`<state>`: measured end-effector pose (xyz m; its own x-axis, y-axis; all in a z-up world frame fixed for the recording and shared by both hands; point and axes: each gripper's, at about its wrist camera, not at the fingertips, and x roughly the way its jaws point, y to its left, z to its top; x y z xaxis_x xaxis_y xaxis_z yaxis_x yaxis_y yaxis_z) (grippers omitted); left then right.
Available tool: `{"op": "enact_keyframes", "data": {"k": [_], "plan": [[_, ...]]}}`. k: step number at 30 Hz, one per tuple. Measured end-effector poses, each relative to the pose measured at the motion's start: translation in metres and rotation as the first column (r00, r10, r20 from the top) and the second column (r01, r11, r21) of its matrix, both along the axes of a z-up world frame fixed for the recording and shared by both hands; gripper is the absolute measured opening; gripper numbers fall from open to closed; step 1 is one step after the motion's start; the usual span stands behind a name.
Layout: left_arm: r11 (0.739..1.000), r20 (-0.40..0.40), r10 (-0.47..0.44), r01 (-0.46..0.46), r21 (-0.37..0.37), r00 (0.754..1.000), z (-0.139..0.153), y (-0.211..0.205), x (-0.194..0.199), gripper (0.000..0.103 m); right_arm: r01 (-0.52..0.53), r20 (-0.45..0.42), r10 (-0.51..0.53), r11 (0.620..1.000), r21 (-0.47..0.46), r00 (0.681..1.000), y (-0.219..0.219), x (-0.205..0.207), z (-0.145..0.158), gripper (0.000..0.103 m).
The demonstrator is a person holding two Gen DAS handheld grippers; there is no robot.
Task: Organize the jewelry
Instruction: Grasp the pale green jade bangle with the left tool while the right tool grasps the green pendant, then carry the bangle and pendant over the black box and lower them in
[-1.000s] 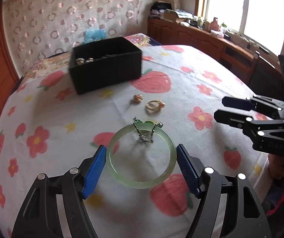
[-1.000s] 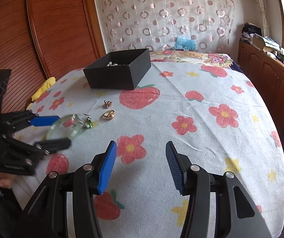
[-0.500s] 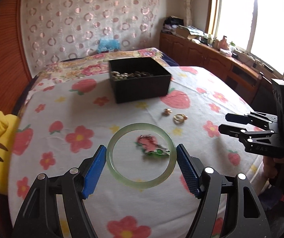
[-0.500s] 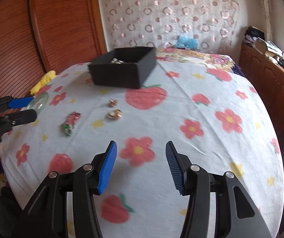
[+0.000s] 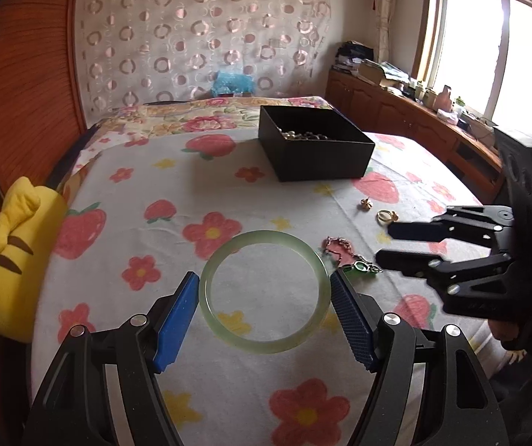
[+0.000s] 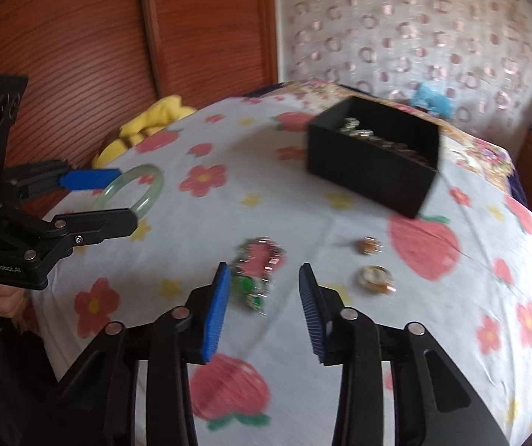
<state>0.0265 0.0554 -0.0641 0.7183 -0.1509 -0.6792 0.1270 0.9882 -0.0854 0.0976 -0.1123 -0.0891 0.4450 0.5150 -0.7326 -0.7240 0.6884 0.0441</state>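
My left gripper (image 5: 264, 293) is shut on a pale green jade bangle (image 5: 213, 312), held above the cloth; the bangle also shows in the right wrist view (image 6: 143, 200). My right gripper (image 6: 264, 290) is open, hovering just over a chain necklace with green stones (image 6: 254, 278), which also shows in the left wrist view (image 5: 355, 260). A gold ring (image 6: 375, 278) and a small gold earring (image 6: 368, 246) lie to its right. A black box (image 5: 314, 146) with jewelry inside stands farther back.
The table (image 5: 135, 223) has a white cloth printed with flowers and strawberries. A yellow plush toy (image 5: 16, 260) lies at the table's left edge. Wooden panelling stands to the left, a curtain behind, cabinets (image 5: 407, 119) under the window at right.
My left gripper has lifted the bangle off the necklace and pulled left and back. My right gripper has swung left and down over the necklace.
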Motion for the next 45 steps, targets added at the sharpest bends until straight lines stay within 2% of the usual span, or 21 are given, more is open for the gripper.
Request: {"op": "enact_keyframes", "data": {"k": [11,12,15,22,28,36,45], "plan": [[1.000,0.000,0.001,-0.001,-0.005,1.000,-0.004,0.005,-0.001,0.069,-0.024,0.011,0.026,0.991,-0.129,1.000,0.020,0.004,-0.016,0.036],[1.000,0.000,0.001,-0.001,-0.006,1.000,-0.005,0.005,-0.001,0.069,-0.027,0.010,0.028,0.992,-0.126,1.000,0.019,0.004,-0.016,0.035],[1.000,0.001,0.001,-0.001,-0.007,1.000,-0.005,0.005,-0.001,0.069,-0.035,0.010,0.036,0.992,-0.124,0.999,0.016,0.003,-0.015,0.013],[0.999,0.016,-0.038,0.038,0.012,0.999,-0.005,-0.015,0.002,0.069,0.019,0.030,-0.016,0.997,-0.081,0.999,0.004,0.004,-0.010,0.013],[0.998,0.028,-0.062,0.061,0.024,0.998,0.000,-0.029,0.016,0.069,0.072,0.069,-0.071,0.997,-0.010,0.995,-0.017,0.017,0.015,0.013],[0.995,0.033,-0.090,0.089,0.045,0.995,0.006,-0.046,0.042,0.069,0.087,0.133,-0.092,0.995,0.046,0.987,-0.039,0.035,0.052,0.013],[0.993,0.037,-0.108,0.106,0.054,0.993,0.015,-0.052,0.071,0.069,0.097,0.153,-0.111,0.990,0.099,0.982,-0.054,0.060,0.077,0.013]]}}
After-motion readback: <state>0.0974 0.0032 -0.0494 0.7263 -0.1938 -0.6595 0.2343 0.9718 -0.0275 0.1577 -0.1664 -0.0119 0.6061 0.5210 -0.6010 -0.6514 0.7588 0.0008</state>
